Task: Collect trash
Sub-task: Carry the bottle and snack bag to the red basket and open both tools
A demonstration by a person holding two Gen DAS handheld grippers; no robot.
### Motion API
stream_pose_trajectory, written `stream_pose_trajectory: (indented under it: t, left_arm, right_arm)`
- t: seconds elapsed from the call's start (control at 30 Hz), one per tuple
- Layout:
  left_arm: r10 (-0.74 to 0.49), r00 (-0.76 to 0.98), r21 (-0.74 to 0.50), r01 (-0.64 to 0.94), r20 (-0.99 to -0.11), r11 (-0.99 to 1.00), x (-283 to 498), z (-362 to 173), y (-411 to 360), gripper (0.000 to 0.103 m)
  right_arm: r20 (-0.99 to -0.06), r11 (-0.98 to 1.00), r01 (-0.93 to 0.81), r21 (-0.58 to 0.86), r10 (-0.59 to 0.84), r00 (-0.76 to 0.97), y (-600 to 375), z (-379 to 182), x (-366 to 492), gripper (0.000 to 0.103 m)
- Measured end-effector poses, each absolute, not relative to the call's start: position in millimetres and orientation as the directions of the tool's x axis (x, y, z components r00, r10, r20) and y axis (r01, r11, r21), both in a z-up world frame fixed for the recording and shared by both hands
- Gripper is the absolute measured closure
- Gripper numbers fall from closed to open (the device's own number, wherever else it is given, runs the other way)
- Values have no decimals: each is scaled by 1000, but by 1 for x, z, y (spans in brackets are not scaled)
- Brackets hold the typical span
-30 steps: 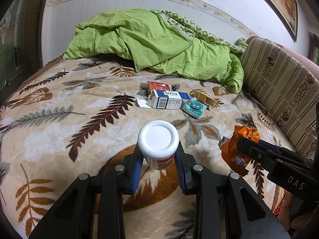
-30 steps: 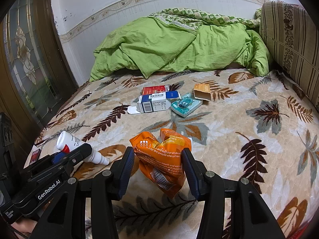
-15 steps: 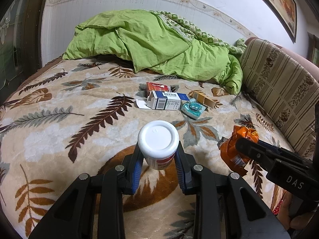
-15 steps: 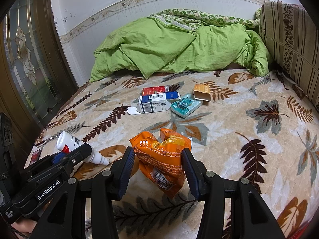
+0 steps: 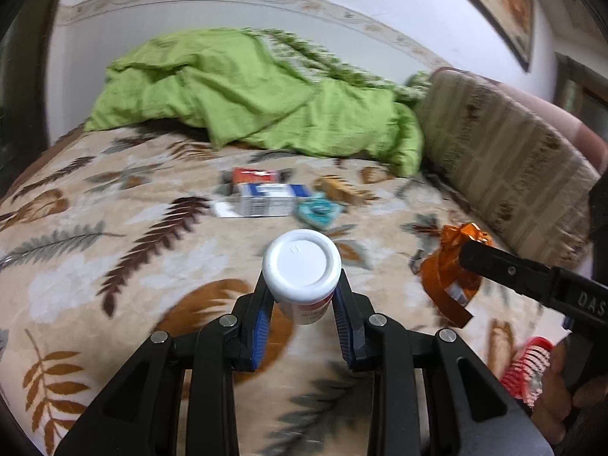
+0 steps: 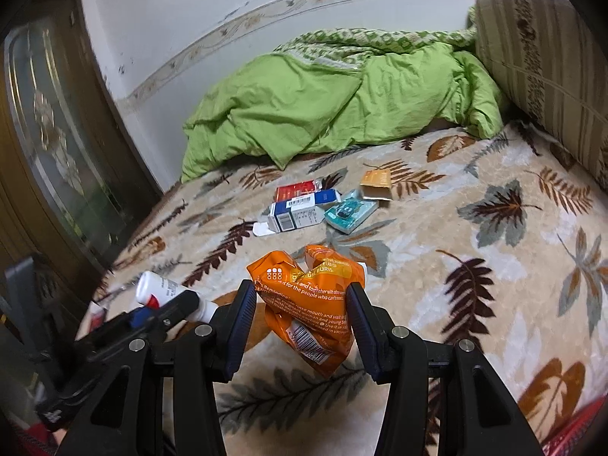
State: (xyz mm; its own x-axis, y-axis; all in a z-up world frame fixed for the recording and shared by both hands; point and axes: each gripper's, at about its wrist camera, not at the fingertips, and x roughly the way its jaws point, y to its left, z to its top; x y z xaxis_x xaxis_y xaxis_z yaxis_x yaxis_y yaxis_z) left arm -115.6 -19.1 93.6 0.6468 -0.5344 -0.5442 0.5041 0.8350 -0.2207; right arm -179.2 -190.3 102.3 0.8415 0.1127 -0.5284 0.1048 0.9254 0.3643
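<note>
Trash: orange wrapper (image 6: pixel 311 304), barcode below, print partly legible ("for the people who can't…"), clamped in right gripper (image 6: pixel 300 319) jaws above the bed (image 6: pixel 475 266). White bottle (image 5: pixel 302 269), red label, text unreadable, clamped in left gripper (image 5: pixel 302 304) jaws, cap facing outward. Both grippers angled downward. Boxes (image 6: pixel 300 211) lie mid-bed; a barcode shows.

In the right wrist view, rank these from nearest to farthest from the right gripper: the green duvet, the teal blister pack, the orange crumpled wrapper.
1. Orange crumpled wrapper: clamped between the right gripper fingers.
2. Teal blister pack: mid-bed, beside the blue and white carton.
3. Green duvet: heaped at the far end, against the wall.
</note>
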Motion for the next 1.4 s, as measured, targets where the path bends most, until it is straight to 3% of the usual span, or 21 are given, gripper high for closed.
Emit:
stream_pose_trajectory:
  t: [0.23, 0.47, 0.83, 0.87, 0.9, 1.0, 1.07, 1.4]
  left_arm:
    - [-683, 515, -241, 677, -518, 695, -154, 128, -74, 74]
    - [-807, 279, -304, 823, -521, 480, -200, 150, -152, 74]
    - [-779, -50, -377, 893, -625, 245, -288, 122, -264, 74]
    - [-770, -54, -372, 896, -635, 244, -294, 119, -267, 73]
    - [-753, -57, -363, 899, -656, 248, -300, 113, -275, 61]
    - [-741, -72, -372, 894, -667, 249, -306, 106, -281, 44]
    - [-738, -67, -369, 894, -671, 254, -305, 107, -281, 43]
    - [-761, 101, -325, 862, -641, 388, -262, 122, -232, 37]
  right_arm:
    - [-478, 889, 150, 433, 85, 874, -238, 133, -250, 51]
    - [-482, 836, 322, 445, -79, 873, -298, 142, -356, 51]
    - [-566, 646, 564, 514, -239, 789, -367, 108, -471, 49]
    - [-572, 634, 570, 522, -236, 786, -370, 104, -475, 49]
    - [-579, 627, 577, 523, -235, 781, -374, 100, -478, 49]
    - [-608, 607, 601, 519, -232, 759, -380, 90, -481, 42]
    - [-614, 599, 609, 520, -233, 754, -383, 86, -485, 37]
    - [-576, 668, 531, 521, -184, 796, -368, 95, -454, 37]
